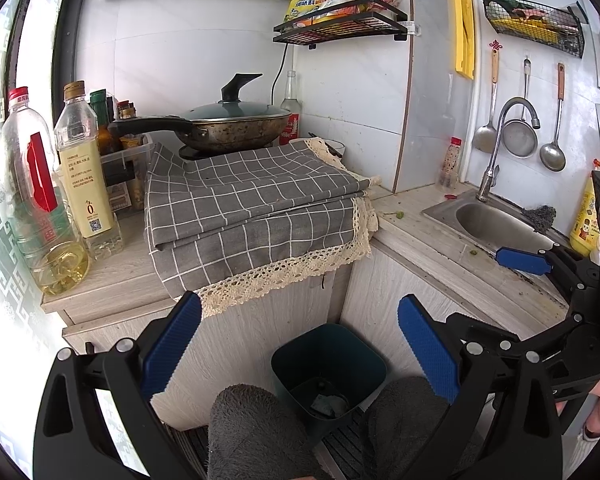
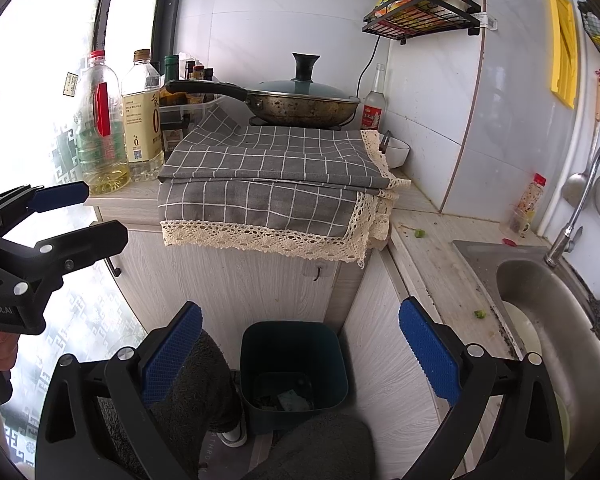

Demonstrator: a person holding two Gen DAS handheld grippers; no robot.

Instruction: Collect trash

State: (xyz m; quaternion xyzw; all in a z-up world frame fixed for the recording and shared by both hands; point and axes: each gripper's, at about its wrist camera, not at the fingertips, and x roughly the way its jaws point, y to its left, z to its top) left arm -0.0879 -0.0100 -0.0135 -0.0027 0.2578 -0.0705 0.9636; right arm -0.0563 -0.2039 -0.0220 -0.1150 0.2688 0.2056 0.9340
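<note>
A dark teal trash bin (image 1: 329, 364) stands on the floor in the corner of the cabinets, with a few scraps at its bottom; it also shows in the right wrist view (image 2: 294, 364). Small green vegetable scraps lie on the counter: one by the wall (image 2: 419, 233), one near the sink edge (image 2: 479, 313). A red bit (image 2: 510, 241) lies by the faucet. My left gripper (image 1: 298, 344) is open and empty above the bin. My right gripper (image 2: 300, 344) is open and empty above the bin too; it shows at the right of the left view (image 1: 520, 260).
A grey checked cloth (image 1: 256, 204) covers the counter block, with a lidded wok (image 1: 228, 126) behind it and oil bottles (image 1: 40, 200) on the left. A steel sink (image 2: 556, 320) with a faucet (image 2: 580, 204) is on the right. The person's legs (image 1: 256, 432) flank the bin.
</note>
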